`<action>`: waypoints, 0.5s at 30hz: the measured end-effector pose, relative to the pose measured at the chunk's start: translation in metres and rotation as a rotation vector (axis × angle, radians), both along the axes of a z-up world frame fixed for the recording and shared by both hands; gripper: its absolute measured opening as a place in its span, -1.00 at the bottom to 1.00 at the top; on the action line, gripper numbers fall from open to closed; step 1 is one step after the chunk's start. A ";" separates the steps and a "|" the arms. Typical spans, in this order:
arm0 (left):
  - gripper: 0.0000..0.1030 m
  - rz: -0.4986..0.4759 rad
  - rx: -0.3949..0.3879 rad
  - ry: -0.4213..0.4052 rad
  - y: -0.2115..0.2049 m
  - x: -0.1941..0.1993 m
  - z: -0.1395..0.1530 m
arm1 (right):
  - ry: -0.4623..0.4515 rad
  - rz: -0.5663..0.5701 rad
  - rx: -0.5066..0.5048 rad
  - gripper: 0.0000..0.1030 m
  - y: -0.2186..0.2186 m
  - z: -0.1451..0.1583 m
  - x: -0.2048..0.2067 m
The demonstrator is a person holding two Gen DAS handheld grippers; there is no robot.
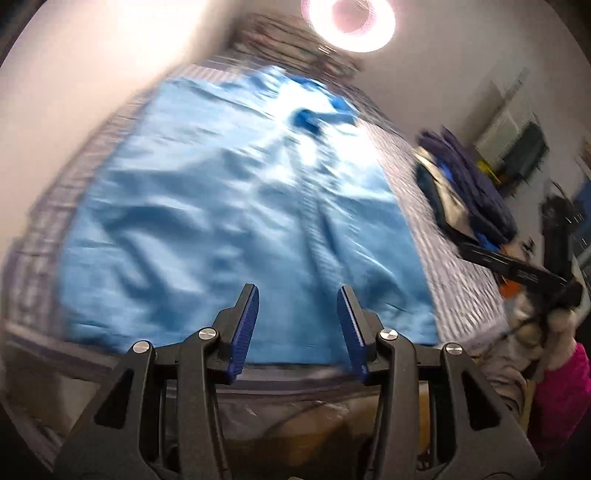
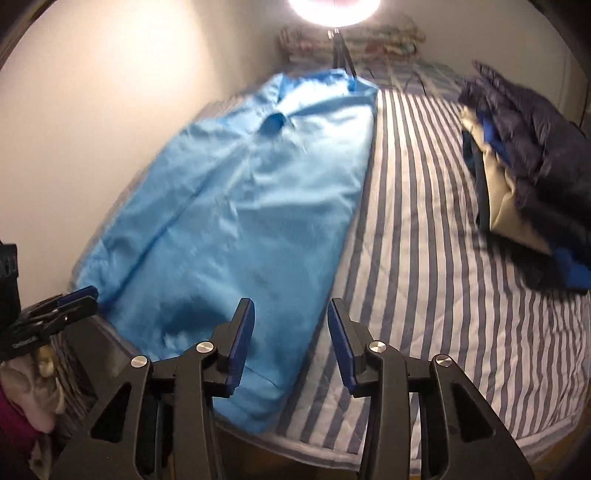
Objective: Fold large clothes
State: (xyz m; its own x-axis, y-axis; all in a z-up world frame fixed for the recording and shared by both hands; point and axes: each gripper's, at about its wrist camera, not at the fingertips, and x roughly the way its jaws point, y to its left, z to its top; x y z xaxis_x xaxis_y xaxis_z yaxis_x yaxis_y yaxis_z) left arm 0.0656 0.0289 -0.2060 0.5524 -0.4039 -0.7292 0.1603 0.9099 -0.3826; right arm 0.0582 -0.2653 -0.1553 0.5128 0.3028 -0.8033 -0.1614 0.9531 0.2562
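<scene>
A large light-blue garment (image 1: 236, 206) lies spread lengthwise on the striped bed (image 2: 424, 221), along the wall side, smooth with shallow wrinkles. In the right wrist view the garment (image 2: 251, 206) reaches from the pillows down to the near bed edge. My left gripper (image 1: 298, 290) hovers above its near hem, open, with nothing between the blue pads. My right gripper (image 2: 291, 301) hangs over the garment's near right corner, also open and empty. The left gripper (image 2: 74, 301) shows at the left edge of the right wrist view, beside the hem.
A pile of dark blue and grey clothes (image 2: 528, 177) sits on the bed's right side. A ring light (image 2: 334, 7) on a stand glares at the bed's head, near patterned pillows (image 2: 351, 44). A pale wall (image 2: 92, 110) runs along the left. A pink sleeve (image 1: 561, 391) shows at right.
</scene>
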 end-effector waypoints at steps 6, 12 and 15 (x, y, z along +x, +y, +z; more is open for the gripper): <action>0.03 0.229 -0.031 0.050 0.088 0.010 -0.012 | -0.057 0.046 0.146 -0.23 0.005 0.024 0.006; 0.04 0.318 -0.058 0.135 0.139 0.027 -0.039 | -0.074 0.097 0.204 -0.23 0.028 0.032 0.023; 0.04 0.357 -0.086 0.170 0.154 0.033 -0.051 | -0.075 0.127 0.219 -0.23 0.040 0.035 0.031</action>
